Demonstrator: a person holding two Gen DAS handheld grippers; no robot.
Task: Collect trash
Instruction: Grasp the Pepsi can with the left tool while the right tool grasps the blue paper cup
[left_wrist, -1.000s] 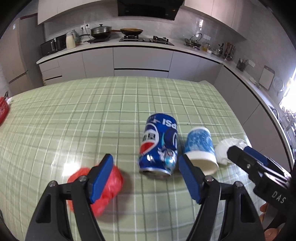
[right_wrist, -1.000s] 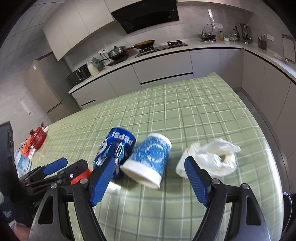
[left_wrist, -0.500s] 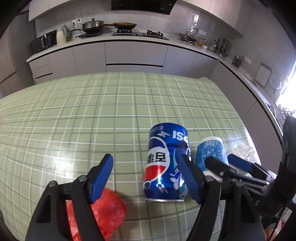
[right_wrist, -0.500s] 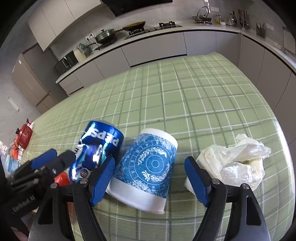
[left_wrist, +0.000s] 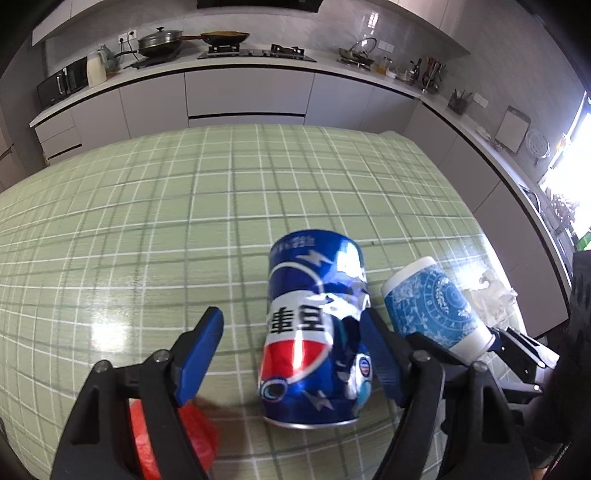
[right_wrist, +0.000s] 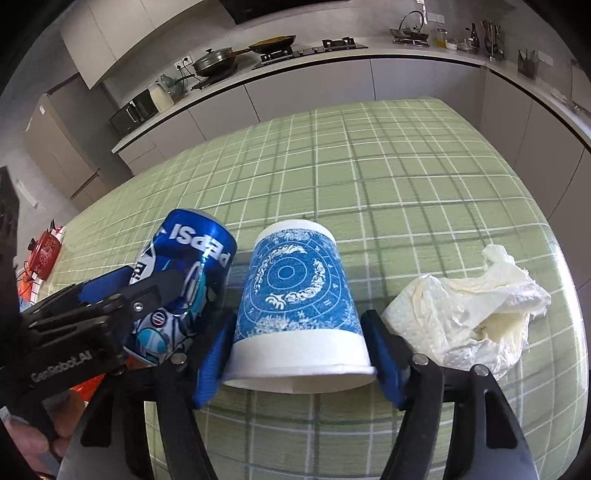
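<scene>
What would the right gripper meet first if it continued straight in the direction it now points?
Most likely the paper cup, which lies on its side between the right gripper fingers, open end toward the camera. The jaws have just been closing; whether the pads touch it yet is unclear.

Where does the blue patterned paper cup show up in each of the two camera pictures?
Left wrist view: the paper cup lies on its side at the right, just right of the Pepsi can.
Right wrist view: the cup lies at centre, between the tongs' blue pads.
Shared landmark: the Pepsi can, beside the cup in both.
</scene>
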